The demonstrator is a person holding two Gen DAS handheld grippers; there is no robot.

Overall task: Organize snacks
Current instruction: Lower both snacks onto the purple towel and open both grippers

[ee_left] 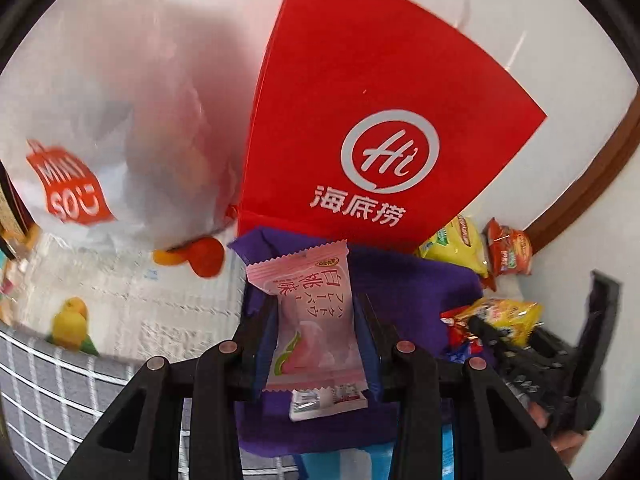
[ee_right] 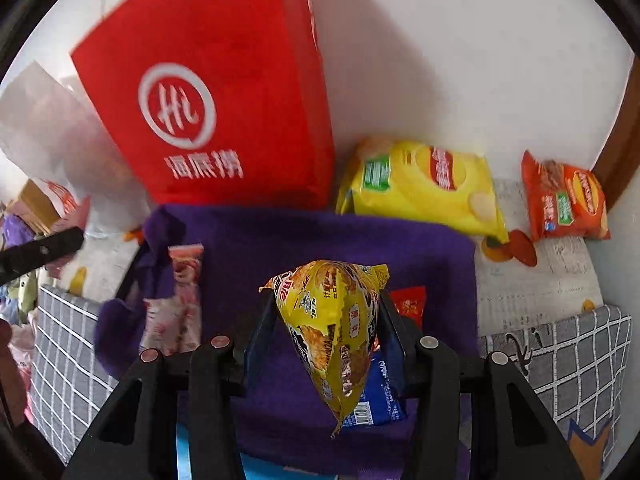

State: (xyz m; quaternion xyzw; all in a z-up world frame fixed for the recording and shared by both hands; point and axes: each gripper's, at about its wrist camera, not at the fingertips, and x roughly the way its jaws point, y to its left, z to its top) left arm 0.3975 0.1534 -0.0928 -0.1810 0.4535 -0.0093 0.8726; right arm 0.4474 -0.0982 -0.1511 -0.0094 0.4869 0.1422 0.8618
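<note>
My left gripper (ee_left: pixel 316 320) is shut on a pink peach snack packet (ee_left: pixel 312 320), held upright over a purple fabric bag (ee_left: pixel 400 280). In the right wrist view my right gripper (ee_right: pixel 326 316) is shut on a yellow crumpled snack packet (ee_right: pixel 332 328) above the same purple fabric bag (ee_right: pixel 320 236). The pink peach snack packet (ee_right: pixel 176 312) and the left gripper's finger show at the left of that view. The right gripper with its yellow packet (ee_left: pixel 508 316) appears at the right of the left wrist view. A blue packet (ee_right: pixel 380 396) and a small red packet (ee_right: pixel 410 300) lie in the purple bag.
A red bag with a white logo (ee_left: pixel 380 120) stands behind the purple bag, with a white plastic bag (ee_left: pixel 100 120) to its left. A yellow chip bag (ee_right: pixel 424 184) and an orange chip bag (ee_right: pixel 564 200) lie by the wall at the right. Grey checked cushions (ee_right: pixel 568 360) flank the bag.
</note>
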